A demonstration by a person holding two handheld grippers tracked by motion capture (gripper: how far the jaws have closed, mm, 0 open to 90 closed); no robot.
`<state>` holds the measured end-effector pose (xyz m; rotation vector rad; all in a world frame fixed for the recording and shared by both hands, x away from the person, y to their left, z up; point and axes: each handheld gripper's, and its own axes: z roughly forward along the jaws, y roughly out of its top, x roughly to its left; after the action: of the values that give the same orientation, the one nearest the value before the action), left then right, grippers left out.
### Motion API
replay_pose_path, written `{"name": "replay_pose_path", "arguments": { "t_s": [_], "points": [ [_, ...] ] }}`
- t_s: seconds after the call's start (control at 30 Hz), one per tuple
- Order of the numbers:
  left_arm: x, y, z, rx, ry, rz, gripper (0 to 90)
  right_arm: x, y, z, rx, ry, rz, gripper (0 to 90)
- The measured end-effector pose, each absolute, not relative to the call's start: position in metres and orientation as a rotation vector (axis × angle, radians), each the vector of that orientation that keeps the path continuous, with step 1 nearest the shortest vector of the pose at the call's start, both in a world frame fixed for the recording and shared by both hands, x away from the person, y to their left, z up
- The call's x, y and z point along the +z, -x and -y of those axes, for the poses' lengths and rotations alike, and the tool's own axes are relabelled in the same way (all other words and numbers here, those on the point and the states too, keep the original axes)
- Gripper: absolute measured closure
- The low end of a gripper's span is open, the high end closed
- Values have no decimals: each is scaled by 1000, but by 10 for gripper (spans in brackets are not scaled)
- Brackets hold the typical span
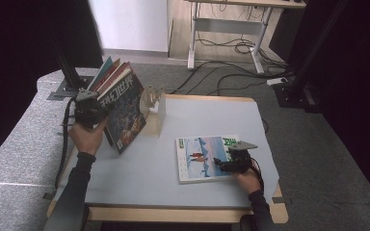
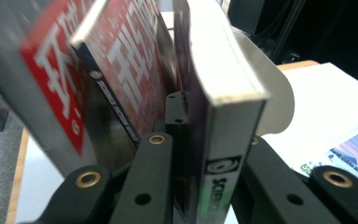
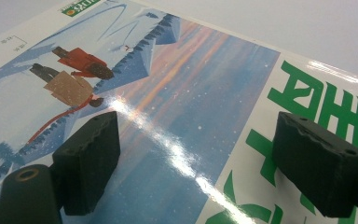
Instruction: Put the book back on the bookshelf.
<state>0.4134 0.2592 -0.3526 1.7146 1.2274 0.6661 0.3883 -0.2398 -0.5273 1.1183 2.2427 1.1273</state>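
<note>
In the high view, the left gripper (image 1: pixel 92 111) holds a bunch of books (image 1: pixel 120 103) at the left side of the table (image 1: pixel 144 178). The books lean against a small wooden stand (image 1: pixel 155 111), so they tilt like a fan. The person probably grips them so they do not fall over while the stand gets filled. One more book, the snowy book (image 1: pixel 203 158), lies flat near the right edge, cover up. The right gripper (image 1: pixel 227 163) rests on it, maybe to keep it from sliding.

In the left gripper view, the black jaws are squeezed tight on one thick book with a white spine (image 2: pixel 223 140). The red books (image 2: pixel 121 70) lean just beside it, on the left.

In the right gripper view, the two fingertips (image 3: pixel 91 154) stand wide apart, right above the shiny cover of the snowy book. Nothing is between them. They look ready to pick it up next, which may be hard, since it lies so flat.
</note>
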Motion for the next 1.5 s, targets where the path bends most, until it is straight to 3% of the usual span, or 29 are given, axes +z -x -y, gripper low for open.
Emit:
{"name": "replay_pose_path", "arguments": {
  "t_s": [0.87, 1.5],
  "points": [
    [-322, -415, -251, 721, -1645, -1179, 828, -527, -388, 240, 1126, -1119, -2243, 148],
    [-349, -436, -233, 741, -1626, -1164, 827, -527, -388, 240, 1127, -1117, -2243, 148]
  ]
}}
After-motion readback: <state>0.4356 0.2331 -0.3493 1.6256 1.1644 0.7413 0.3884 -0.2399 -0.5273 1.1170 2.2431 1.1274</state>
